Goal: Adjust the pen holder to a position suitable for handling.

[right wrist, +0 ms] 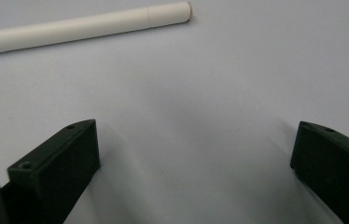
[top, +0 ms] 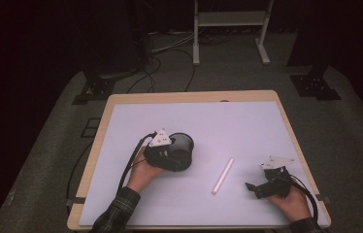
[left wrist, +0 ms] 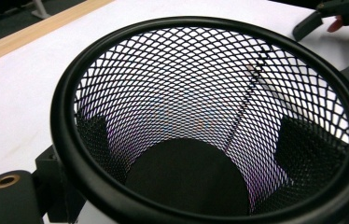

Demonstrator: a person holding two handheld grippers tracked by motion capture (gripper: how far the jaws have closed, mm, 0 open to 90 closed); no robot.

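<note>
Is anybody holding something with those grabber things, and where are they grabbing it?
The left gripper holds the black mesh cup by its sides, one jaw pressed on each side of the mesh wall. The right gripper is open and holds nothing; the white pen lies ahead, untouched.

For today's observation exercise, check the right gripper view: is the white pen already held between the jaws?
No. The white pen lies on the table beyond the right gripper, whose jaws stand wide apart around bare surface.

Left tool (top: pixel 172 154) clasping black mesh cup (top: pixel 183 148), white pen (top: pixel 222 175) on table (top: pixel 247 121), right tool (top: pixel 256 188) nearby
</note>
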